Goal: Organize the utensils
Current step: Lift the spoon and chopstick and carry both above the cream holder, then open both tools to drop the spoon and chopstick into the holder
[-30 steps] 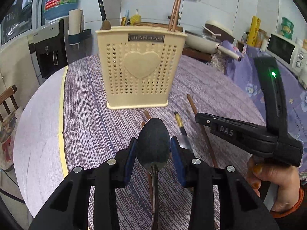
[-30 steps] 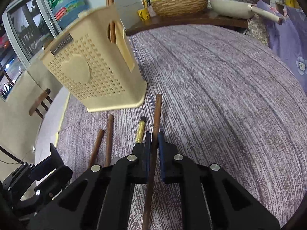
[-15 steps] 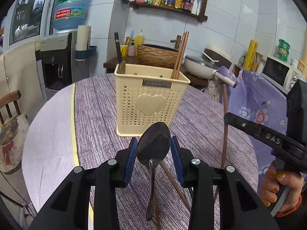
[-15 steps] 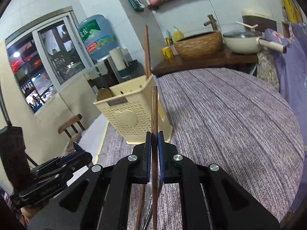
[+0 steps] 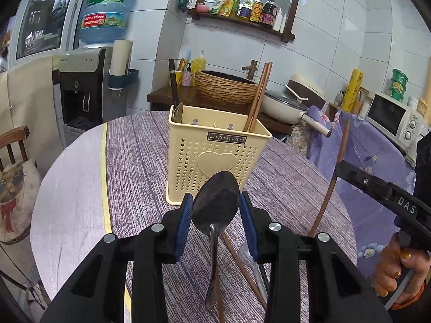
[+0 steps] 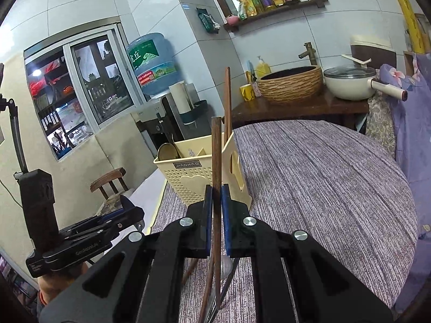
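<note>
The cream utensil holder (image 5: 218,156) stands upright on the worktop (image 5: 134,167), and everything is placed relative to it. Inside it a pair of chopsticks (image 5: 258,94) leans at its right rear corner and a dark-handled utensil (image 5: 174,86) stands at its left rear, so long pieces seem to be sorted by compartment.

The left hand-held gripper (image 5: 215,220) hovers in front of the holder, its jaws partly apart and pressed on the bowl of a metal spoon (image 5: 215,204). The spoon's handle hangs downward, probably so it can drop into the holder handle first.

The right hand-held gripper (image 6: 214,215) sits to the right of the holder, jaws nearly together, pinching a single brown chopstick (image 6: 216,156). The stick stands close to vertical, likely ready to go down beside the pair.

More utensils (image 5: 247,266) lie on the worktop in front of the holder, below both grippers, not yet sorted.
</note>
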